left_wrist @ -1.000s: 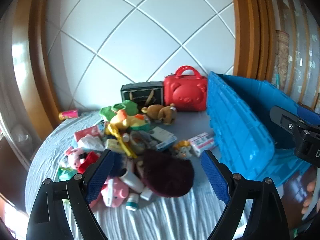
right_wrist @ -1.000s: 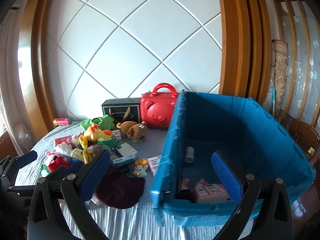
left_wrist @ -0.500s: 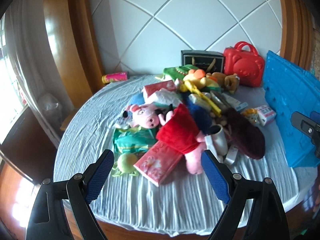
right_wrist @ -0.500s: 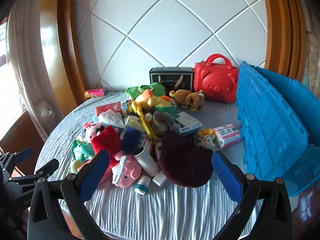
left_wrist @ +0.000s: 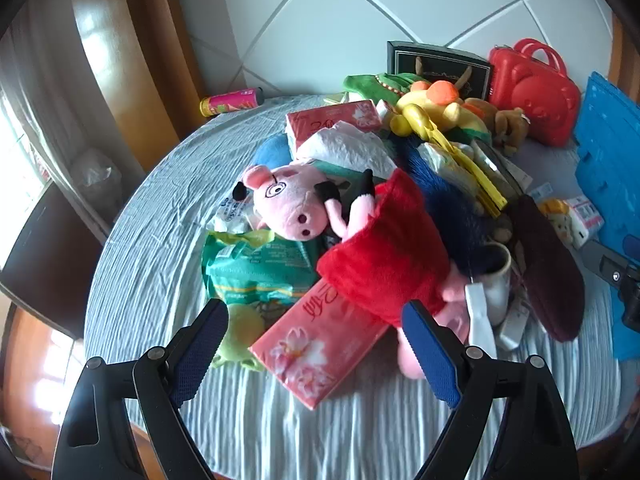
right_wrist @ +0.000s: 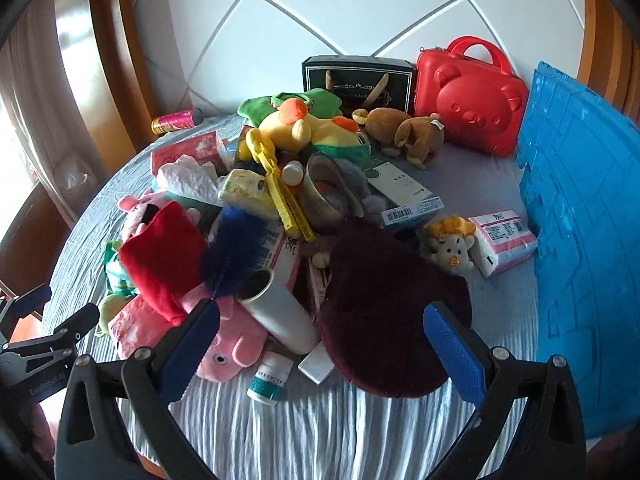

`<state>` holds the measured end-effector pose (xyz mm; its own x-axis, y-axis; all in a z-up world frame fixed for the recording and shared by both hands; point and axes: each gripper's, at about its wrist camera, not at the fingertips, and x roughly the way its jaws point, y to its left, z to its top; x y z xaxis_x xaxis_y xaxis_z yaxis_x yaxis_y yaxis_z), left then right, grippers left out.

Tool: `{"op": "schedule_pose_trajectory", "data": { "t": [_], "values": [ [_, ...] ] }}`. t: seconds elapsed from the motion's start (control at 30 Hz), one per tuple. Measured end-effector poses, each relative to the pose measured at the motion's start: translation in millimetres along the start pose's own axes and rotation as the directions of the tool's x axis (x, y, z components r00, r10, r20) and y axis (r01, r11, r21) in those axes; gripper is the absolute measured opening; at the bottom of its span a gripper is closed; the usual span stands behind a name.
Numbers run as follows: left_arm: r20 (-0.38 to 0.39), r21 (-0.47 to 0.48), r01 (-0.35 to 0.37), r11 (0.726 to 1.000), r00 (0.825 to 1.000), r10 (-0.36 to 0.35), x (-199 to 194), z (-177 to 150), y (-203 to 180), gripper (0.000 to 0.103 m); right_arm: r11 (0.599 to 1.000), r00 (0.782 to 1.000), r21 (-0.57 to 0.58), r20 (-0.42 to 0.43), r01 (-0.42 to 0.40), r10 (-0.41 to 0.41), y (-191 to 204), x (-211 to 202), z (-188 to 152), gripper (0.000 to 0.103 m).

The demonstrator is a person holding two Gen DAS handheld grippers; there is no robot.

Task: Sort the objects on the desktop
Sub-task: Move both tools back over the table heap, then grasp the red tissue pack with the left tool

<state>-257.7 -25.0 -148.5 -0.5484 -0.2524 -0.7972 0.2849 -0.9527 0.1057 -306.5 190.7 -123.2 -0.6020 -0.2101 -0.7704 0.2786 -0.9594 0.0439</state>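
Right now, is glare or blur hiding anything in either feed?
Left wrist: window blown out, glare streak on the wood panel, pile sharp. Right wrist: same glare at left, blue crate bowed by fisheye, nothing blurred.

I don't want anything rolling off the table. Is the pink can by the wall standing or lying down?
Lying down. The pink can rests on its side on the tablecloth, apart from the pile.

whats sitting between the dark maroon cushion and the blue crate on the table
In the right wrist view, a small grey plush toy and a pink-and-white tissue pack lie between the maroon cushion and the blue crate.
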Motion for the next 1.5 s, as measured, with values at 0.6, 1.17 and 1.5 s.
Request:
{"op": "schedule_pose_trajectory", "data": {
  "t": [0.6,1.17,1.5],
  "values": [
    [0.061,0.03,0.015,0.999,0.998,-0.017,38.6,97.1,44.4,0.09,0.999,0.999,-0.025,0.011,-0.037,0.038,37.6,58.2,90.1,0.103],
    [-0.049,0.25,0.117,0.961,0.993,-0.109,152.7,183.0,11.5,0.089,0.994,0.996,0.075,-0.03,0.081,-0.079,41.1,117.6,176.6,0.103],
    [-0.069,0.284,0.168,0.944,0.986,-0.154,189.7,192.5,-16.2,0.093,0.993,0.993,0.094,-0.104,0.065,-0.055,29.6,186.4,196.4,0.103]
  ]
}}
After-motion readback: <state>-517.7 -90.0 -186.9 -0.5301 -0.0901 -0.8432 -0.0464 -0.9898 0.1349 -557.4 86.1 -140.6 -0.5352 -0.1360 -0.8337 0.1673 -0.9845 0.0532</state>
